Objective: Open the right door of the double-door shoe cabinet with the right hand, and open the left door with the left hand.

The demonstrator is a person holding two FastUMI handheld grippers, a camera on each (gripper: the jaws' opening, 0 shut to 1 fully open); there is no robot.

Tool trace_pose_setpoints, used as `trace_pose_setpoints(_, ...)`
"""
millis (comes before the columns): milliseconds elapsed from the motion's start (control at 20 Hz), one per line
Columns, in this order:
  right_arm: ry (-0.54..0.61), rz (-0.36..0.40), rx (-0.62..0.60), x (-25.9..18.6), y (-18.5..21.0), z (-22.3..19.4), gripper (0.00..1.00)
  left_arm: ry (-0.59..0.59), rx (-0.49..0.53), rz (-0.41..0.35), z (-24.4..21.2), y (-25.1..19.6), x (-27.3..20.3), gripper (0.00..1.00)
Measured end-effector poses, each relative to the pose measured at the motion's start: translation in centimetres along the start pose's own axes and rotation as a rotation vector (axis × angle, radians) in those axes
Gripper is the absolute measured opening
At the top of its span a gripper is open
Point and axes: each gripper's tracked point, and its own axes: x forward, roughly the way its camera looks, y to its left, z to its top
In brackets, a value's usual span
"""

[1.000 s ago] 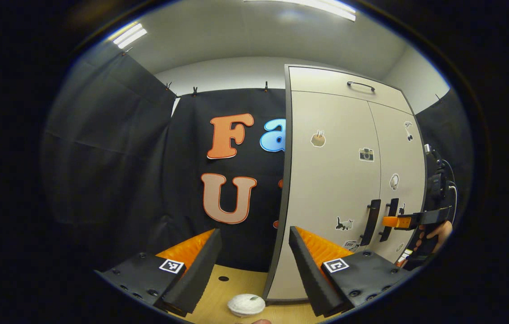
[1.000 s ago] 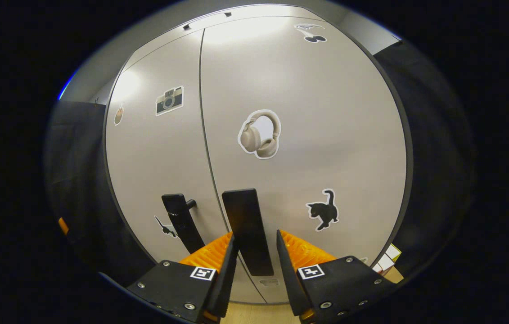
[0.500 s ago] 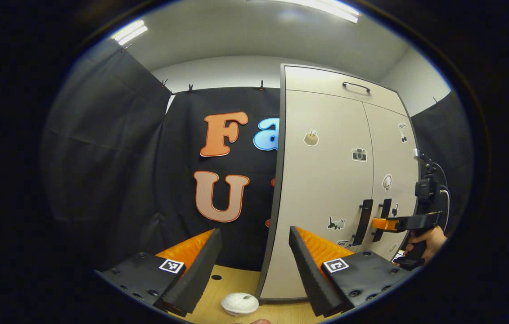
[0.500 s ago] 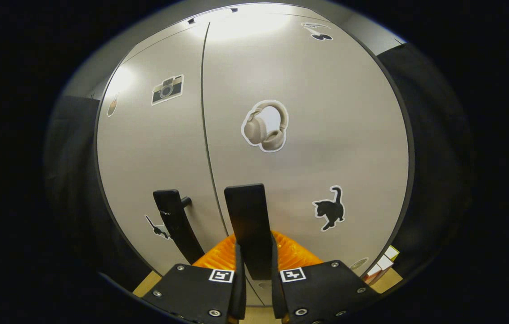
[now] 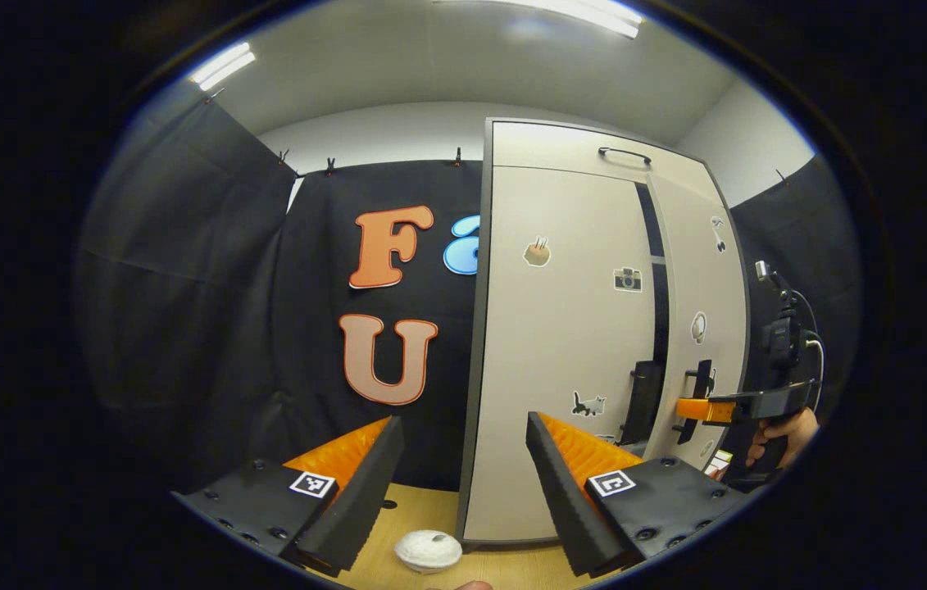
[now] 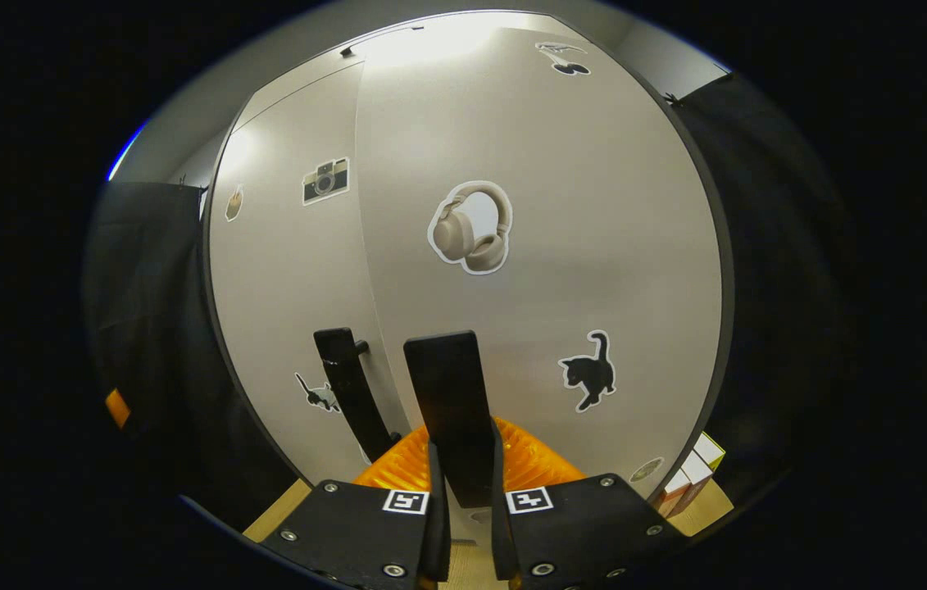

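The tall beige shoe cabinet [image 5: 553, 328] stands on a wooden floor, with stickers on both doors. Its right door [image 5: 697, 279] stands slightly ajar, and a dark gap shows between it and the shut left door [image 6: 291, 311]. My right gripper [image 6: 463, 479] is shut on the right door's black handle [image 6: 451, 401], and it also shows far off at that handle [image 5: 702, 387], held by a hand [image 5: 783, 430]. The left door's black handle [image 6: 348, 385] sits free just beside it. My left gripper [image 5: 463, 467] hangs open to the left of the cabinet, holding nothing.
A small white round object [image 5: 428, 550] lies on the wooden floor [image 5: 430, 508] near the cabinet's left front corner. Small boxes [image 6: 697, 471] sit at the cabinet's lower right. Black cloth walls stand behind and beside the cabinet.
My right gripper closed on the right door's handle and pulled the door ajar, so a dark gap opened between the doors. My left gripper drifted slightly left and stayed open.
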Motion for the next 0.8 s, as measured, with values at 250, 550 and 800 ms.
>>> trace_pose_setpoints(250, 0.006, 0.030, -0.011, -1.8, -0.4, 0.0, 0.20, 0.006, -0.012, -0.021, 0.0, -2.3, -0.5, 0.96)
trace_pose_setpoints(550, 0.017, 0.074, -0.021, -3.7, -0.9, 0.2, 0.20, 0.015, 0.002, -0.042, 0.0, -5.4, -0.8, 0.97)
trace_pose_setpoints(800, 0.025, 0.098, -0.012, -5.6, -1.9, 0.5, 0.20, 0.020, 0.022, -0.049, -0.1, -7.7, -1.2, 0.96)
